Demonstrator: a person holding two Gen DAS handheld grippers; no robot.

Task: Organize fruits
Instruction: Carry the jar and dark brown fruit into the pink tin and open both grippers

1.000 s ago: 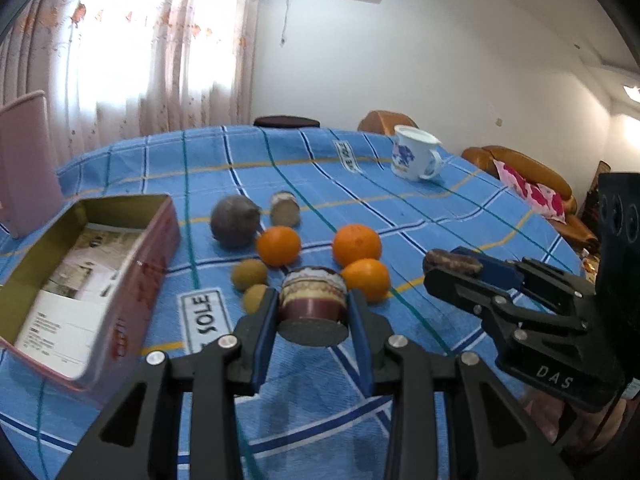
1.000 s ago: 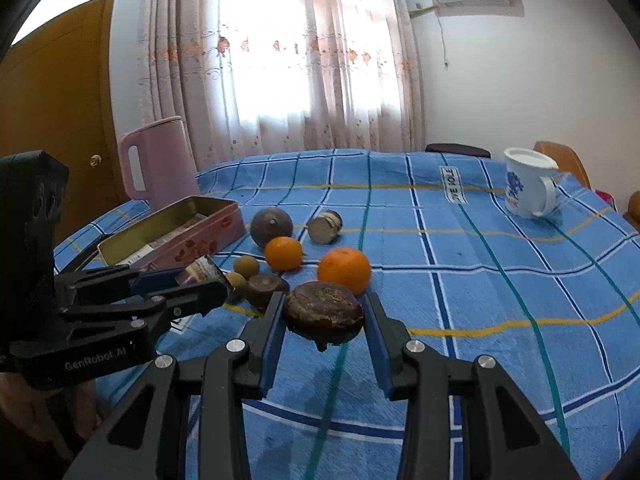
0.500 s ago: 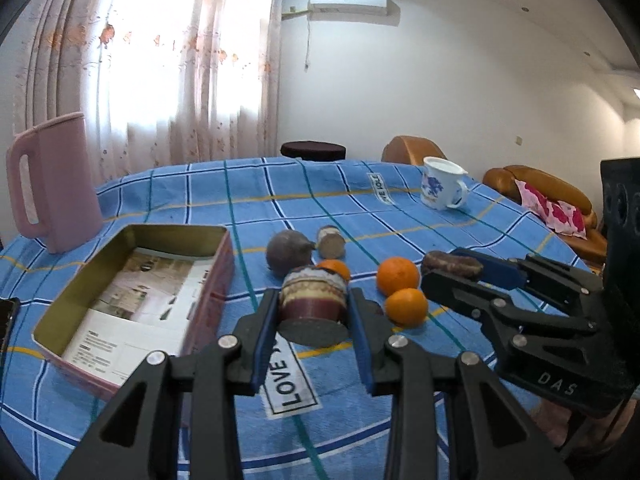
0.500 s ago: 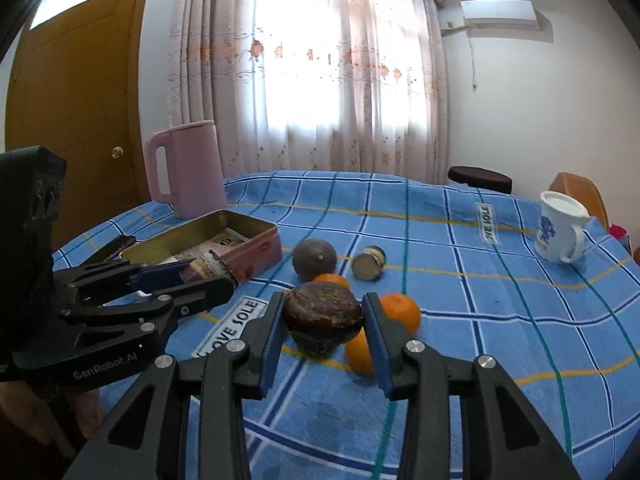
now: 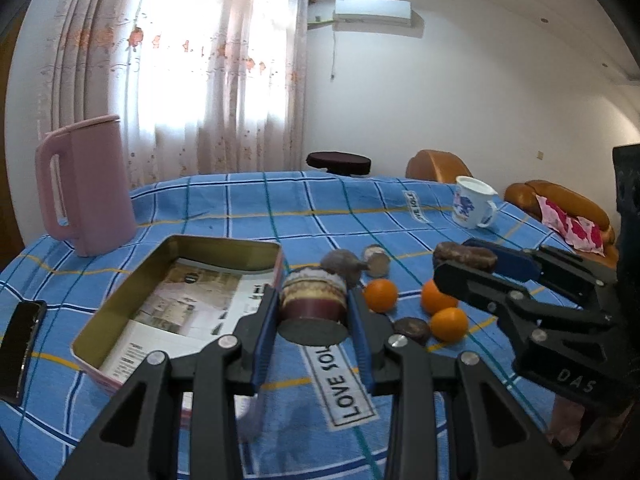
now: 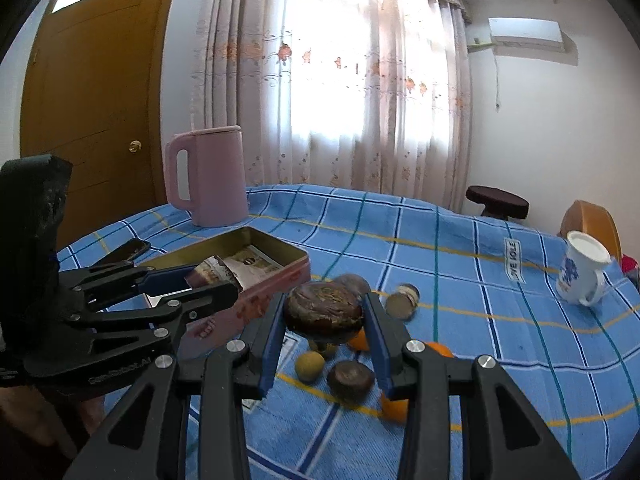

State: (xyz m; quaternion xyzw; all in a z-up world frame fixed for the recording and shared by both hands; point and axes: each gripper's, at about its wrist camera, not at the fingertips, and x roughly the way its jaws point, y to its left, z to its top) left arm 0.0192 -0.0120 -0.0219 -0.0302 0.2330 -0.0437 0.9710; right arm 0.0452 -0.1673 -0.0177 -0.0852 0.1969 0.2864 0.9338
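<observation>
1. Our left fingers [image 5: 262, 322] press on both sides of a short cut fruit piece [image 5: 313, 296] with a dark maroon rind and pale top, holding it clear above the blue checked surface [image 5: 248, 208].
2. Our left gripper [image 5: 313, 320] tilts gently downward, pointing toward 12 o'clock, with the open pink tin [image 5: 224, 246] at about 10 o'clock of the held piece.
3. Our right fingers [image 6: 376, 332] clamp a round, wrinkled dark brown fruit [image 6: 323, 312], also lifted off the surface.
4. Our right gripper [image 6: 323, 328] likewise slopes mildly down; in its view the left gripper sits at 9 o'clock, beside the tin.
5. In the left wrist view the right gripper appears at 3 o'clock, level with ours.
6. Beneath and beyond the fingers, the loose fruits lie on the surface: three oranges [image 5: 381, 295], a dark round fruit [image 5: 342, 263], a small brown one [image 5: 412, 328].
7. Farther out, a pink kettle [image 5: 86, 184] stands at 10 o'clock and a white mug [image 5: 472, 202] at 2 o'clock.
8. A phone [image 5: 22, 344] lies at 9 o'clock.
</observation>
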